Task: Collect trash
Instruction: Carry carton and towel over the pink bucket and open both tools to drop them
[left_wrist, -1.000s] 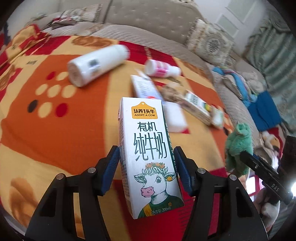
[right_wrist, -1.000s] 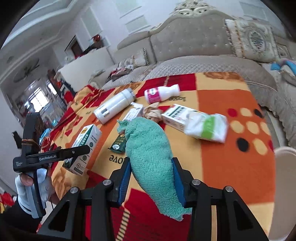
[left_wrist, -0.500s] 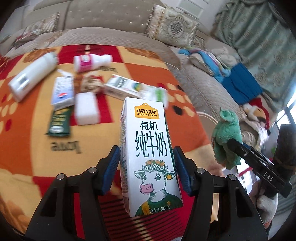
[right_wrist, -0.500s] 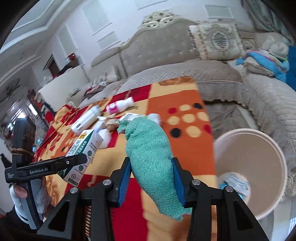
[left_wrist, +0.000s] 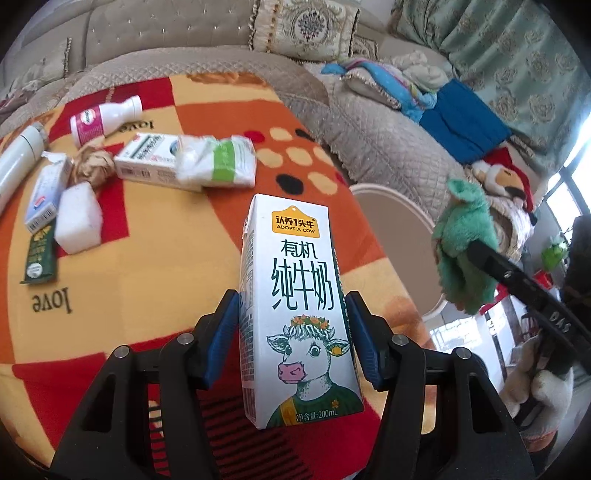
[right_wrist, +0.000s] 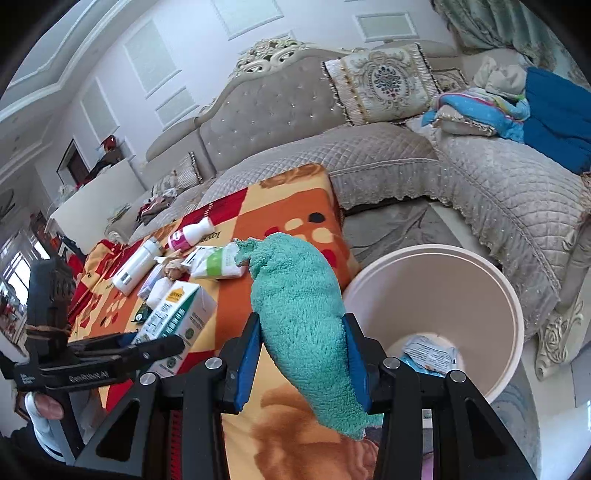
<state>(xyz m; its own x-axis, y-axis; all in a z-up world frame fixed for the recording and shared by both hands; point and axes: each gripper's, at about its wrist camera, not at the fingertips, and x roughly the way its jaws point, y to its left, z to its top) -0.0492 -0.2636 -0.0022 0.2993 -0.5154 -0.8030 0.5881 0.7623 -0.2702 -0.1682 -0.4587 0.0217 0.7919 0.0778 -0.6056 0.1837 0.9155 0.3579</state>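
Note:
My left gripper (left_wrist: 291, 334) is shut on an upright white milk carton (left_wrist: 295, 295) printed with a cow, held above the orange and red blanket (left_wrist: 147, 280). A green fluffy cloth (right_wrist: 303, 317) is clamped in my right gripper (right_wrist: 301, 350), just left of the round white bin (right_wrist: 506, 295), which holds some wrappers. From the right wrist view the carton (right_wrist: 177, 321) and the left gripper (right_wrist: 162, 345) show at lower left. The cloth (left_wrist: 461, 251) also appears at right in the left wrist view, with the bin's rim (left_wrist: 402, 199) behind the carton.
Still on the blanket lie a pink-labelled bottle (left_wrist: 103, 118), a white bottle (left_wrist: 14, 158), a white box (left_wrist: 147, 158), a tissue pack (left_wrist: 221, 166), a crumpled paper (left_wrist: 92, 166), a white block (left_wrist: 79, 218) and a green sachet (left_wrist: 38, 254). A grey sofa (right_wrist: 498, 184) curves behind the bin.
Both grippers have swung to the right with their loads. The bin has come into view beside the cloth, and the litter on the blanket has slid to the left.

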